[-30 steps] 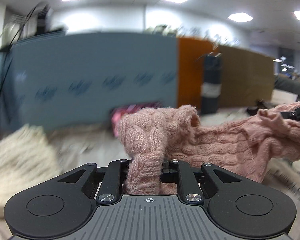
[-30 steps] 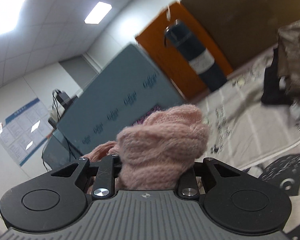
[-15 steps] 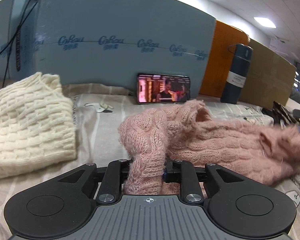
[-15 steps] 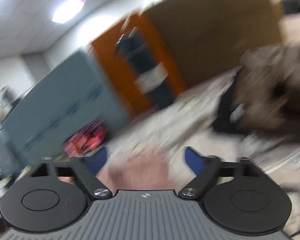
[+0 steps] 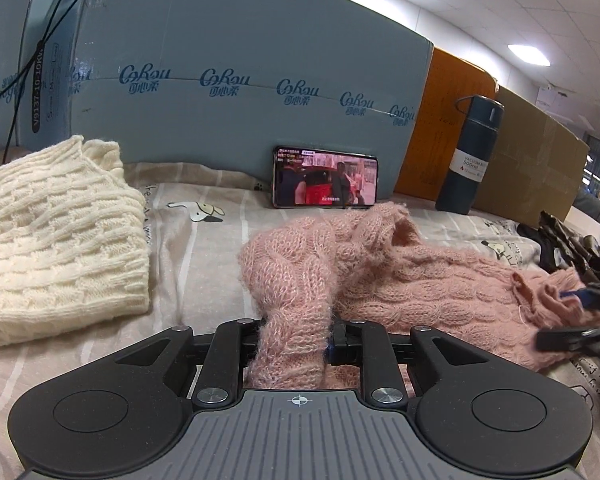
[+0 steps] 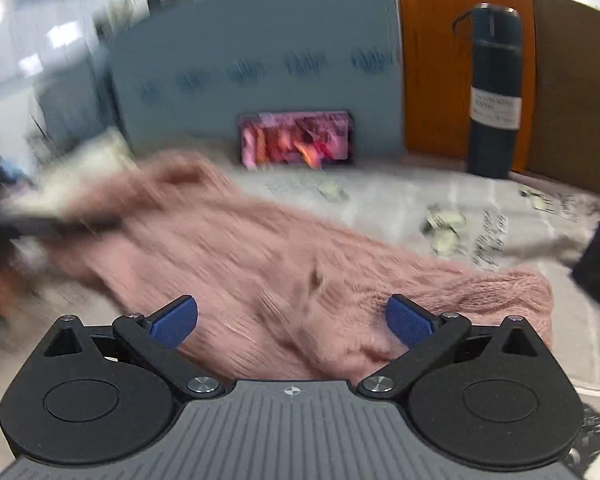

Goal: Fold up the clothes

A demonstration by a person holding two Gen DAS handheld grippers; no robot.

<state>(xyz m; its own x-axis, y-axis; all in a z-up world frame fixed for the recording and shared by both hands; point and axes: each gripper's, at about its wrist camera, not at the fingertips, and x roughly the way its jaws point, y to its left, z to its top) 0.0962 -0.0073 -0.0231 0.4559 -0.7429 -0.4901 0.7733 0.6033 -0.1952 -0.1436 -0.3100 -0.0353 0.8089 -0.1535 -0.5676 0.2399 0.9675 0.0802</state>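
A pink cable-knit sweater [image 5: 420,276] lies across the printed bed sheet. My left gripper [image 5: 292,340] is shut on a bunched part of it, low over the sheet. In the right wrist view the same sweater [image 6: 260,272] spreads below my right gripper [image 6: 292,320], which is open and empty, its blue pads [image 6: 408,320] wide apart above the knit. The right gripper also shows at the right edge of the left wrist view [image 5: 580,316], beside the sweater's far end.
A folded cream knit sweater [image 5: 48,240] lies at the left. A phone [image 5: 324,178] playing video leans on the blue-grey box [image 5: 240,92] at the back. A dark flask [image 5: 472,156] stands before an orange board. Dark clothes [image 5: 568,244] lie at the right.
My right gripper let go of the sweater and opened wide. The sweater came down from the air onto the sheet. My left gripper kept its hold and lowered.
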